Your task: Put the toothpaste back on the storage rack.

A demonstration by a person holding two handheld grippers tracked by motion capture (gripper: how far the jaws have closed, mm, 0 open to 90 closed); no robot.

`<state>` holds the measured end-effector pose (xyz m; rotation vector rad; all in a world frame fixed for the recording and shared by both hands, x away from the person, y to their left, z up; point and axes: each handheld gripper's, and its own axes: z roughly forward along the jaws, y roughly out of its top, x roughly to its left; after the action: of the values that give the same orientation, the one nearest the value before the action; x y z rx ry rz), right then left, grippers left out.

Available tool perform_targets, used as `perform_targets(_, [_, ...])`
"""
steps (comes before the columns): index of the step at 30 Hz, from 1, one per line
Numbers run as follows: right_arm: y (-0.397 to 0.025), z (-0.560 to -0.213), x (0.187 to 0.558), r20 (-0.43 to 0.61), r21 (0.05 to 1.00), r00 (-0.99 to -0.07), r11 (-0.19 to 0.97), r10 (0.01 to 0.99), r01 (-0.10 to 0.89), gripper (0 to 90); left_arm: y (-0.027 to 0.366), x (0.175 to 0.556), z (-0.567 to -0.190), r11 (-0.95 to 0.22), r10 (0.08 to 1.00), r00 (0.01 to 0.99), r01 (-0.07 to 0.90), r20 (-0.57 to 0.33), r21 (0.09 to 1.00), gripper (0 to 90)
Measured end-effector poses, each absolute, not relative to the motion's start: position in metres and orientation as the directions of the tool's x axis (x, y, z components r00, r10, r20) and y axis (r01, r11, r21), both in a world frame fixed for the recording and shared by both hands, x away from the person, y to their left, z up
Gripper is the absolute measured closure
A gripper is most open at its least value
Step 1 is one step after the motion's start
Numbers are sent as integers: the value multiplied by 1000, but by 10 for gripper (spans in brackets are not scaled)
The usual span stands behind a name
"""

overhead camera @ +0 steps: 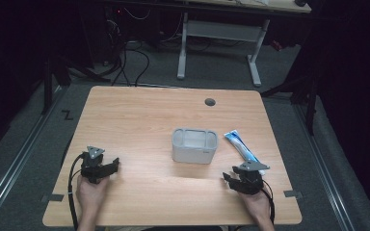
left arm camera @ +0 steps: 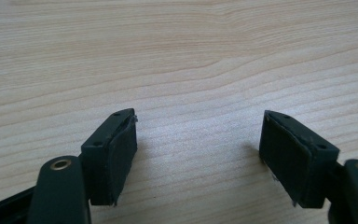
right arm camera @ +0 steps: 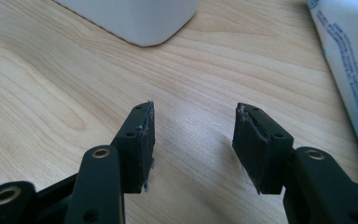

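Both tongs [overhead camera: 107,166] [overhead camera: 231,179] gape before grey tub [overhead camera: 194,145].

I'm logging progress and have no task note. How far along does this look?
Nothing looks done yet. The blue-and-white tube lies on the table beside the grey container, not in it. Nothing is in hand: the left claw and right claw are open and empty. Any pick-up remains.
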<state>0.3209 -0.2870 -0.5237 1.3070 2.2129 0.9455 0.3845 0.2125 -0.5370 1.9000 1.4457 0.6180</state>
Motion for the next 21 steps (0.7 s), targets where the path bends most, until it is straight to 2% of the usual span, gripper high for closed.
perform_targets(21, [-311, -518, 305, 32, 769, -430, 252, 902, 587, 477, 212, 384, -537, -172, 961, 277, 648, -20, 742, 281])
